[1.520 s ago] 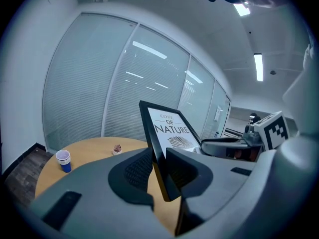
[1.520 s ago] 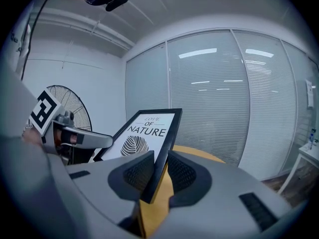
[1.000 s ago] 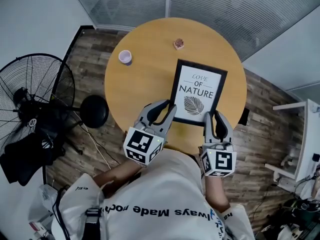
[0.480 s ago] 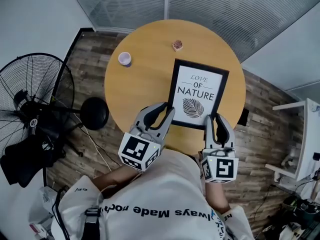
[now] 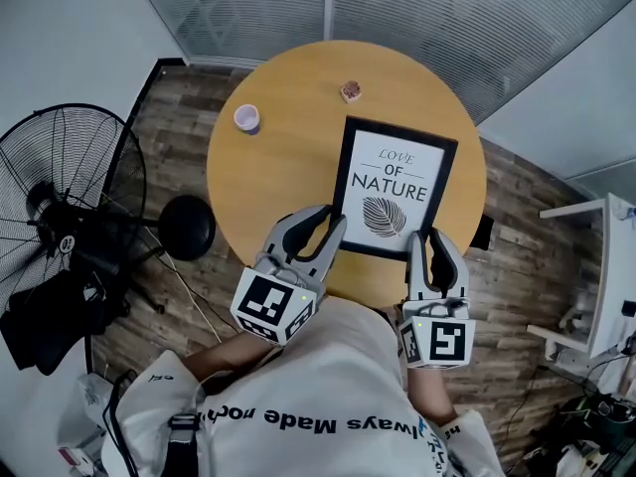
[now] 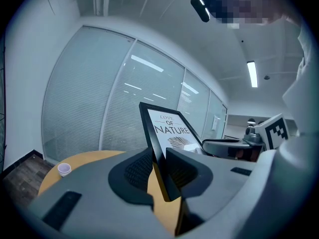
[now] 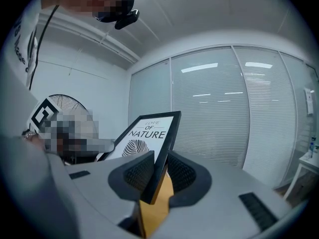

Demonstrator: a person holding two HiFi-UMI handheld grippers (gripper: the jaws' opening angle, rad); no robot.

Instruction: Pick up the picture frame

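**Two-handed grasp secured; lift step in hand.**
Left gripper (image 5: 320,223) and right gripper (image 5: 428,238) each clamp a near corner of the picture frame (image 5: 396,189), which is apparently tilted above the near half of the round table (image 5: 268,167). The next move probably calls for an even, matched raise.

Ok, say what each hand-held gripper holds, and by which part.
Both grip the black rectangular picture frame: the left hand-held gripper at its near left corner, the right hand-held gripper at its near right corner.
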